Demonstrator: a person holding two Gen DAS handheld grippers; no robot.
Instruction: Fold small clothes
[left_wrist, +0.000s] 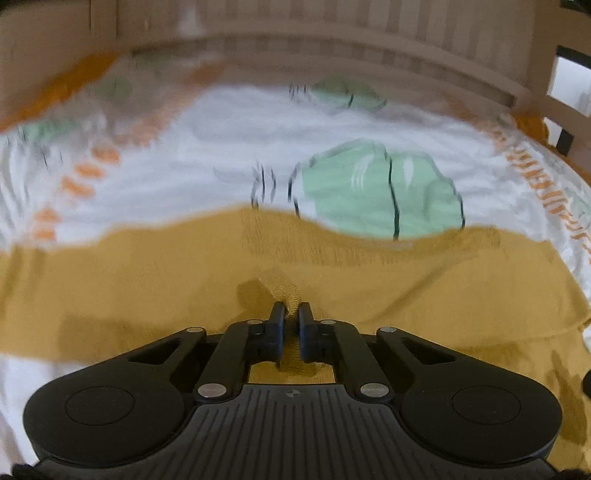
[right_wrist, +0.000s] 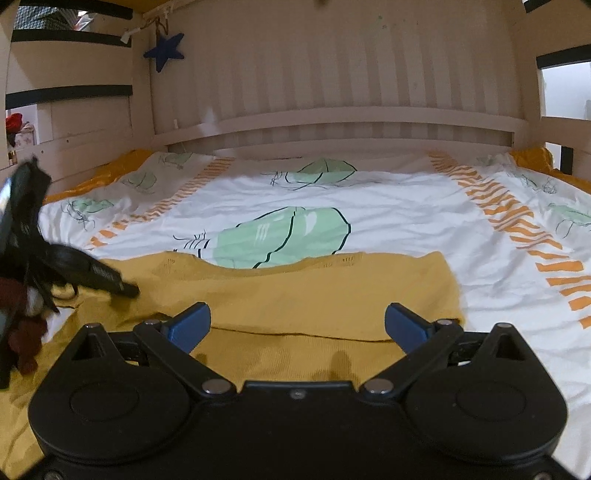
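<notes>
Left gripper (left_wrist: 291, 308): jaws drawn together, pinching a raised ridge of the mustard-yellow garment (left_wrist: 369, 280) between the black fingertips (left_wrist: 277, 314); the knit cloth bunches up just ahead of the tips

Right gripper (right_wrist: 297, 321): jaws spread wide apart, blue pads (right_wrist: 188, 326) on either side with nothing between them; it hovers low over the garment's near part (whether the pads touch the cloth I cannot tell)

Garment, from the right gripper: lies spread flat straight ahead and below, its far edge wavy against the bedding, its right edge ending just ahead of the right pad; a fold line or hem runs across between the two pads

Garment, from the left gripper: fills the area ahead and to both sides, with its far edge a short way beyond the fingertips

Left gripper seen from the right one: far off to the left, dark and blurred, its tip down on the garment's left part

Duvet cover (right_wrist: 388, 221): white with pale green shapes and orange striped bands, under the garment and stretching beyond it

Bed frame (right_wrist: 332, 122): pale wooden slats and rail behind the bedding, well ahead of both grippers

Blue star (right_wrist: 164, 50): hangs from the frame, high and to the left of the right gripper
</notes>
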